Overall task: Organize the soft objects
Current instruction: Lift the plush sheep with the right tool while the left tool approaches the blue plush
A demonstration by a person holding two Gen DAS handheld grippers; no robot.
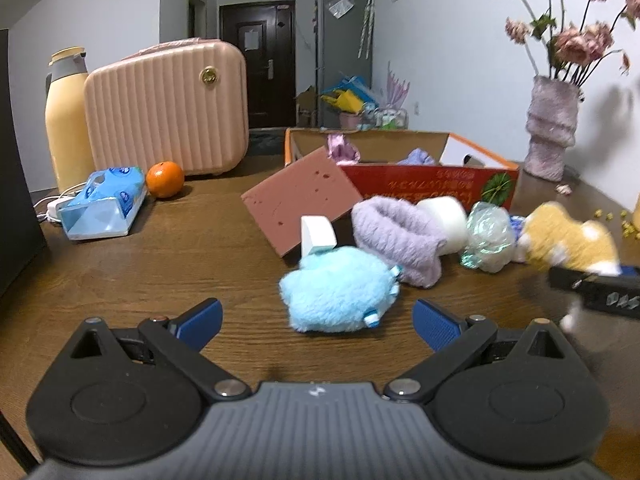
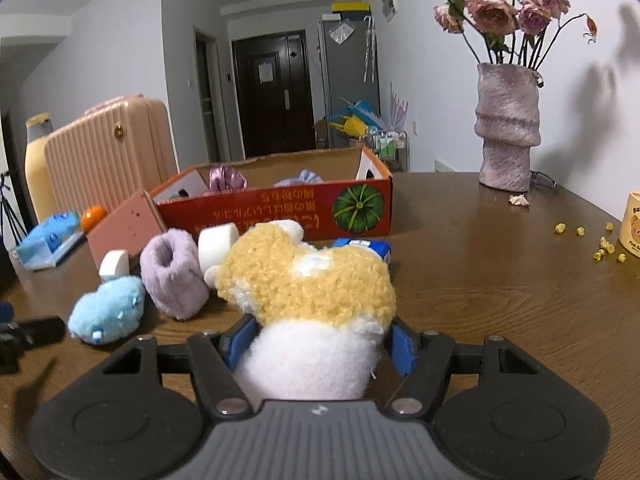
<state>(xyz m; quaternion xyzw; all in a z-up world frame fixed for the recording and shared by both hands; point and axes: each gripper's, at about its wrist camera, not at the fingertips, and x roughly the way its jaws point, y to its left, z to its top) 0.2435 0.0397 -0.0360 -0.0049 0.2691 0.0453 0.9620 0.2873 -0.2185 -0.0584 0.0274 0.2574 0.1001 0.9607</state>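
Note:
My right gripper [image 2: 320, 344] is shut on a yellow-and-white plush toy [image 2: 308, 280], its blue pads pressing both sides of the white body just above the table. That toy [image 1: 568, 240] shows blurred at the right of the left wrist view, on the right gripper [image 1: 596, 288]. My left gripper [image 1: 318, 316] is open, and a light blue plush [image 1: 336, 288] lies on the table just ahead of its fingertips, untouched. Beyond lie a purple fuzzy cuff [image 1: 394, 236], a white foam roll [image 1: 446, 220] and a pink sponge slab [image 1: 296, 200]. The red cardboard box [image 2: 280, 212] behind holds purple soft items.
A pink suitcase [image 1: 168, 108], yellow thermos [image 1: 66, 120], orange [image 1: 165, 179] and tissue pack [image 1: 102, 204] stand at the left. A vase of dried roses [image 2: 506, 128], a cup [image 2: 632, 224] and scattered yellow bits [image 2: 600, 246] sit right. Crumpled plastic [image 1: 486, 236] lies by the foam roll.

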